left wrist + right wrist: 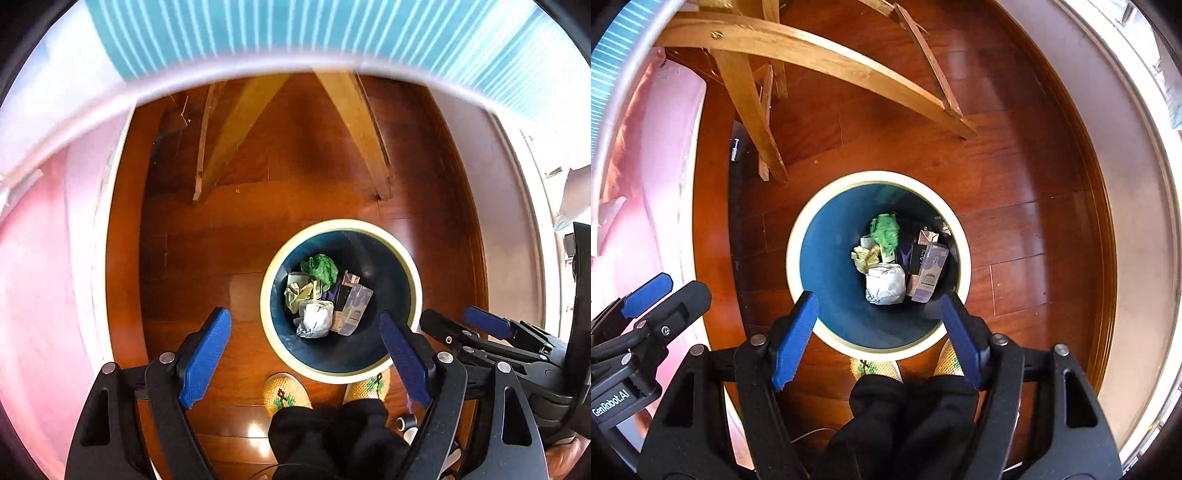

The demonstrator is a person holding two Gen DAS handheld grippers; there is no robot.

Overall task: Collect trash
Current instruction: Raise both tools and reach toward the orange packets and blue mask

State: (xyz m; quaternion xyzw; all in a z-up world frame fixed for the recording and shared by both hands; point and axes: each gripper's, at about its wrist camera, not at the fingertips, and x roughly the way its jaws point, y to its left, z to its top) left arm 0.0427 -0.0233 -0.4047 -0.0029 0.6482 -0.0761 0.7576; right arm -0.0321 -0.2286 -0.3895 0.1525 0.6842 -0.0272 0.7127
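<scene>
Trash [897, 262] sits in the blue bin [879, 177] on the floor; left gripper [306, 354] and right gripper [879, 336] hang above, fingers spread, empty.

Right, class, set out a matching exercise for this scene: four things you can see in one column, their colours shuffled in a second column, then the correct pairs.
Things:
1. Crumpled ball in the bin
2. Bin rim
3. Slippers
4. Floor

Colours:
A. yellow with a green pattern
B. reddish brown
C. green
D. cream

Pairs: 1-C, 2-D, 3-A, 4-B
</scene>
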